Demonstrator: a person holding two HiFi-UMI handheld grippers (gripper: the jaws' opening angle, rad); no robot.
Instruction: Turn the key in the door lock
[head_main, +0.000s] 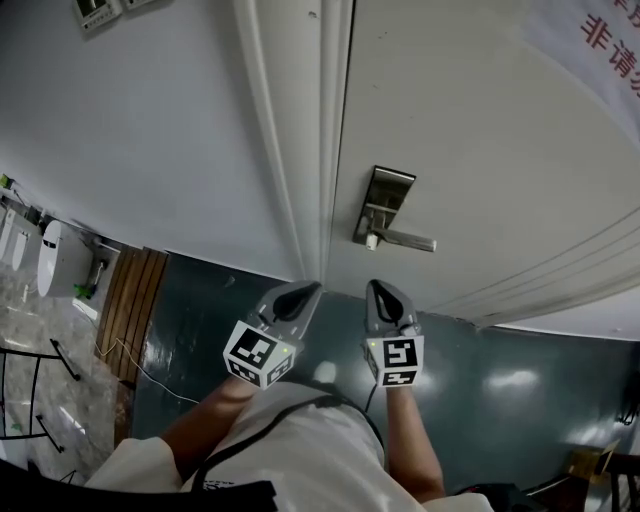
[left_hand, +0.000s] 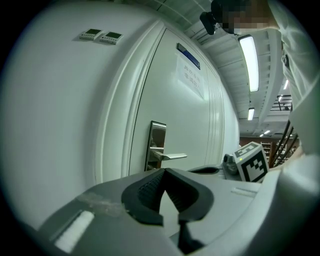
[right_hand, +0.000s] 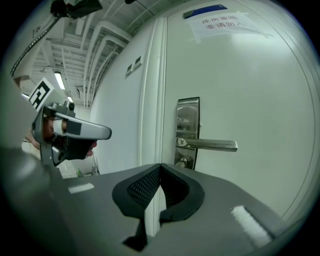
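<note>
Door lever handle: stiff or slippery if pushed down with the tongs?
The lever handle looks like polished metal, so it is probably rigid and slippery. It joins the lock plate at one end, so a push near its free end would likely pivot it, not bend it.

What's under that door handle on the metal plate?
A small round lock cylinder sits under the lever handle; whether a key is in it is too small to tell.

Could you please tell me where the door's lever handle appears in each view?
Head view: lever handle right of centre, just above mid-height.
Left gripper view: lever handle near centre, slightly below mid-height.
Right gripper view: lever handle right of centre, below mid-height.
Shared landmark: the metal lock plate behind it.
</note>
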